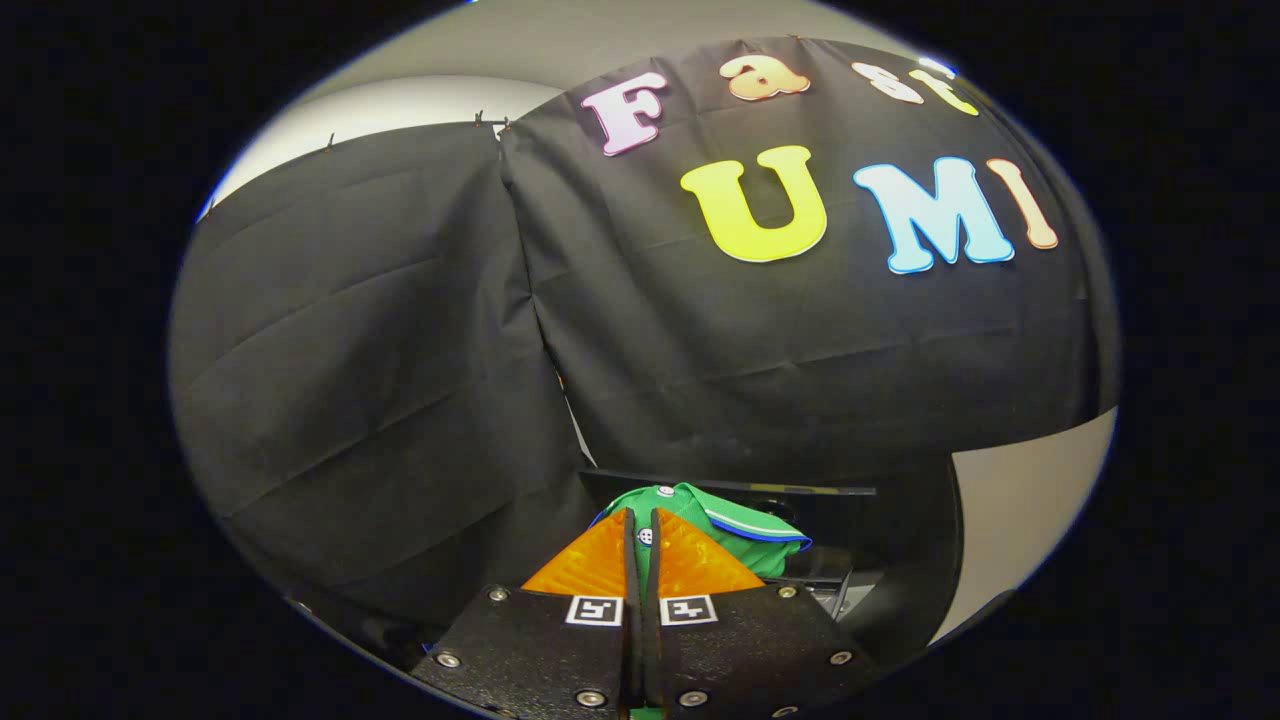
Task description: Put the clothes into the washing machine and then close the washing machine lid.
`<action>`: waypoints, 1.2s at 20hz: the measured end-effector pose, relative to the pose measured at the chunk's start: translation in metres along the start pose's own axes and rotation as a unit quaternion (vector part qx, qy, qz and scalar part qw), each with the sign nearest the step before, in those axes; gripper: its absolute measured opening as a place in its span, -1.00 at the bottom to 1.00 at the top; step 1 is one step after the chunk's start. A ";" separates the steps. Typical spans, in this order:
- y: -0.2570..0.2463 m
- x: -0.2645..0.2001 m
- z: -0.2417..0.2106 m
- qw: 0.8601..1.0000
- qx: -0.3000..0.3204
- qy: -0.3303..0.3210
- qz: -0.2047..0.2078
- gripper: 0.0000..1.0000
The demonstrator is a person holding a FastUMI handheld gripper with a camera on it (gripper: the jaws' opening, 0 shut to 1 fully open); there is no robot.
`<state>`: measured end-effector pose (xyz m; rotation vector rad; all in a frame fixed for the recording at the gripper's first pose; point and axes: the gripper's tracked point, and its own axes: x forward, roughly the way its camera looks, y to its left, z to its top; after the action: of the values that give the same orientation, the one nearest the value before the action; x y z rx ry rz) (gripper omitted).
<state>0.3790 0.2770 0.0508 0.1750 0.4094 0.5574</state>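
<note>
A green garment [745,535] with a blue-and-white trimmed edge and small white buttons hangs from my gripper [642,522]. Both fingers are closed tight on a fold of the cloth, which shows in the thin slit between them and bulges out above and to the right of the fingertips. The garment is lifted up in front of the black cloth wall. Behind and below it lies a dark flat-edged object [800,492]; I cannot tell whether it is part of the washing machine.
Black cloth walls [400,350] stand close ahead and to the left. A curved dark edge [940,560] and a pale surface [1020,510] lie to the right of the fingers.
</note>
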 end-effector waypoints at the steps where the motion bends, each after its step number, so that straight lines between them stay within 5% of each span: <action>1: -0.001 0.007 -0.007 1.000 -0.005 0.002 -0.004 -1.00; 14: -0.049 0.069 -0.128 0.991 -0.045 0.087 -0.088 -1.00; 24: -0.061 0.085 -0.213 0.977 -0.074 0.174 -0.098 -0.79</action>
<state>0.3837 0.2836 -0.1868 -0.1096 0.7143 0.4208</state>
